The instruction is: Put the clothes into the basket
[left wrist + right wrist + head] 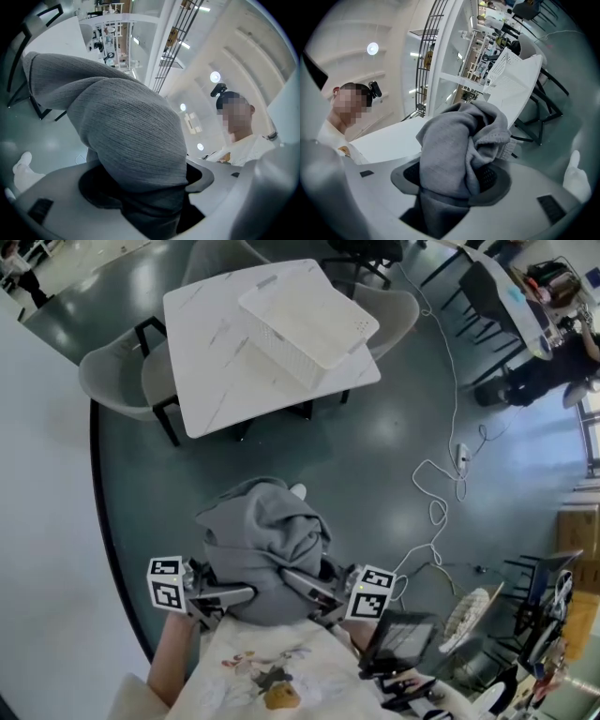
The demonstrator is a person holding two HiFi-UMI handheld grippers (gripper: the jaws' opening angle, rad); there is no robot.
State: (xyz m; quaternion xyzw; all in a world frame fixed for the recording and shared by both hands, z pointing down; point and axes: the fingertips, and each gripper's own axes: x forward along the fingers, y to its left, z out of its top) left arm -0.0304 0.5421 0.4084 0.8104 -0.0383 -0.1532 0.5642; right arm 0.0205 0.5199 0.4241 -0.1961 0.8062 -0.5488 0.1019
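A square white marble-patterned surface [225,343] stood on a glossy dark grey floor [375,456]. A white perforated plastic basket [309,320] rested on the surface's right half, its corner reaching the right edge. Pale grey shell chairs [112,381] sat tucked against the surface's left side, and another showed behind its far right corner. Left of the surface, a curved white wall [47,521] with a dark base strip bounded the floor. Right of the surface, a thin white cable [441,493] snaked across the floor. Near of the surface lay a stretch of open floor.

Across that stretch, well apart from the surface, a bunched grey knitted garment [267,540] hung in the air. The left hand-held gripper [220,596] was clenched on the garment's lower left folds. The right hand-held gripper [314,592] was clamped on its lower right folds, cloth filling both sets of jaws.
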